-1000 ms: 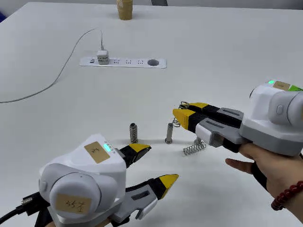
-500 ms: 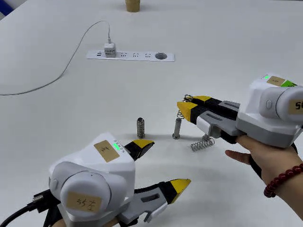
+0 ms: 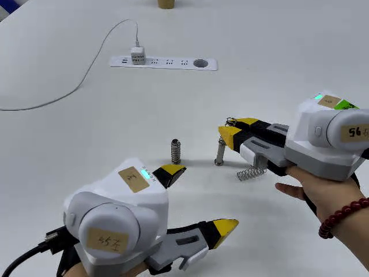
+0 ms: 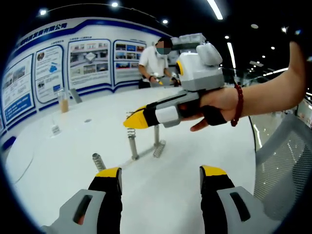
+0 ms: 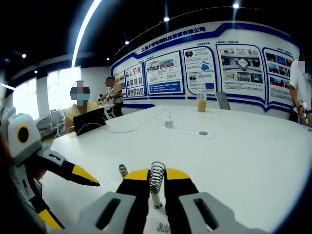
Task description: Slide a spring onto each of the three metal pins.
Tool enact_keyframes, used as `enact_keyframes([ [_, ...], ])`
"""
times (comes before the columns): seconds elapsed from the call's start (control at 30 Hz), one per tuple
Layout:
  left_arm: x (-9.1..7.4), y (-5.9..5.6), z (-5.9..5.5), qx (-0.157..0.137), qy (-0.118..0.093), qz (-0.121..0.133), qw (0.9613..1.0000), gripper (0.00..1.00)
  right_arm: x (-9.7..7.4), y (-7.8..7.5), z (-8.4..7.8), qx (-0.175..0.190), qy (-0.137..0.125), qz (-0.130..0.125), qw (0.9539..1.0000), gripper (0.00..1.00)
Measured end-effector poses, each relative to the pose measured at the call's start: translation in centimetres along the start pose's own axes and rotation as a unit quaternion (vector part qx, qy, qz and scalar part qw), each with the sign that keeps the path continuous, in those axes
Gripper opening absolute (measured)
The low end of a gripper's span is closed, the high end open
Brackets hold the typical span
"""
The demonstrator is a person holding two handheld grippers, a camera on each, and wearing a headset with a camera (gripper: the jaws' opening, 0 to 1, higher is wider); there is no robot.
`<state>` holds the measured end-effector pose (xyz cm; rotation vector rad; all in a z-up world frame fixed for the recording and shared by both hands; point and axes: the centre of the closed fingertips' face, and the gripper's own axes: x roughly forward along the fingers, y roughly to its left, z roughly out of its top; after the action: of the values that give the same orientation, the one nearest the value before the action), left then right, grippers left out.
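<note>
A short pin with a spring on it (image 3: 176, 151) stands mid-table. To its right a taller pin (image 3: 219, 151) stands upright. My right gripper (image 3: 235, 128) is shut on a spring (image 5: 156, 171), held upright just above that pin (image 5: 155, 199). A loose spring (image 3: 251, 172) lies on the table under the right gripper, next to a further pin (image 4: 157, 136). My left gripper (image 3: 199, 196) hangs open and empty near the front edge, its jaws (image 4: 161, 175) pointing toward the pins. In the left gripper view, the right gripper (image 4: 134, 122) sits over the tall pin (image 4: 131, 146).
A white power strip (image 3: 164, 62) with a charger (image 3: 137, 56) and a cable (image 3: 86, 72) lies at the back of the white table (image 3: 69, 138). A paper cup (image 3: 166, 3) stands at the far edge. People sit and stand beyond the table.
The right gripper with its spring has edged closer over the tall pin. The head camera has shifted, so everything sits a little to the right. The left gripper has barely moved.
</note>
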<state>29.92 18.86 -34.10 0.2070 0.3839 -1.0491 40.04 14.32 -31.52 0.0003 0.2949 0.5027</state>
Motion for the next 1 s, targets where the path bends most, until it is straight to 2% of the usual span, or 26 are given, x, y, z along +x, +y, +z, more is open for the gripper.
enact_keyframes([
  [0.2,-0.1,0.2,0.0,-0.002,-0.001,0.003,1.0000,0.66,0.1,0.1,-0.6,-0.007,0.008,0.000,0.9999,0.12],
  [0.37,-0.2,0.4,0.3,-0.011,-0.011,0.006,0.9999,0.66,0.2,0.3,-1.0,-0.018,0.015,-0.004,0.9997,0.12],
  [0.57,-0.2,0.4,0.3,-0.010,-0.010,0.008,0.9999,0.67,0.5,0.5,-1.6,-0.042,0.027,-0.006,0.9987,0.12],
  [0.67,-0.2,0.4,0.3,-0.011,-0.010,0.008,0.9999,0.66,0.6,0.5,-2.2,-0.058,0.041,-0.007,0.9974,0.12],
  [1.0,-0.2,0.4,0.2,-0.013,-0.009,0.006,0.9999,0.66,1.2,0.6,-3.4,-0.064,0.057,-0.004,0.9963,0.12],
])
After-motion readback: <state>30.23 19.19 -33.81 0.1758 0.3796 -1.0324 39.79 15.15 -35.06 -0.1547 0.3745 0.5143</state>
